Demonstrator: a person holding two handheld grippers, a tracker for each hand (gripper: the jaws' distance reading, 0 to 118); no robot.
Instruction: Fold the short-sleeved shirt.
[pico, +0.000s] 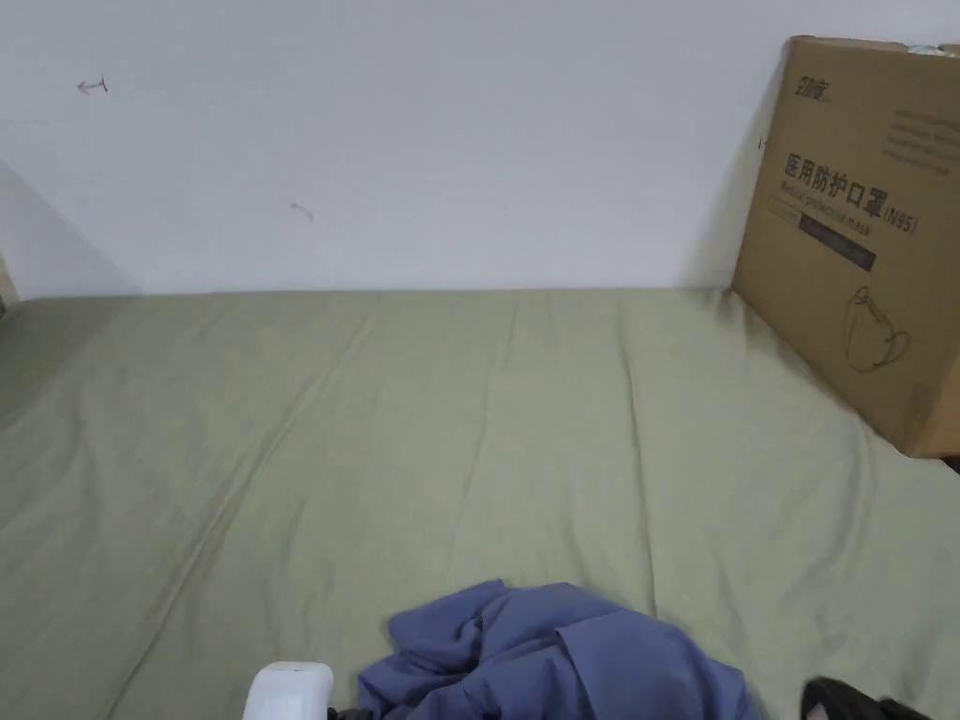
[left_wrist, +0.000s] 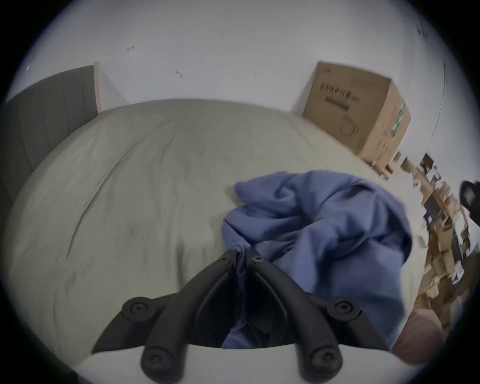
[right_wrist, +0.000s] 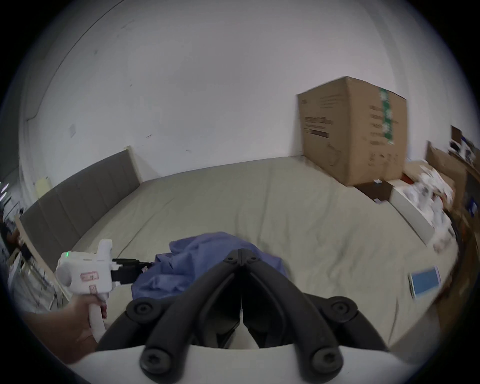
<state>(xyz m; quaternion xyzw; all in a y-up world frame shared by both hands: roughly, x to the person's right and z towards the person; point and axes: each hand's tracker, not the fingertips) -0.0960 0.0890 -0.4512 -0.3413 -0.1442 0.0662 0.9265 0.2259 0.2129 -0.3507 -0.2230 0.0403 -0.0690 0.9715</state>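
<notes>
Both tongs are closed: the left gripper (left_wrist: 242, 253) pinches a fold of the blue short-sleeved shirt (left_wrist: 324, 228), while the right gripper (right_wrist: 241, 253) has its jaws together, apparently on nothing. Crumpled on the green bedsheet (pico: 469, 422), the shirt lies just ahead of them. A one-sided pull could bunch it further. Sleeves, collar and hem are lost in the heap.
</notes>
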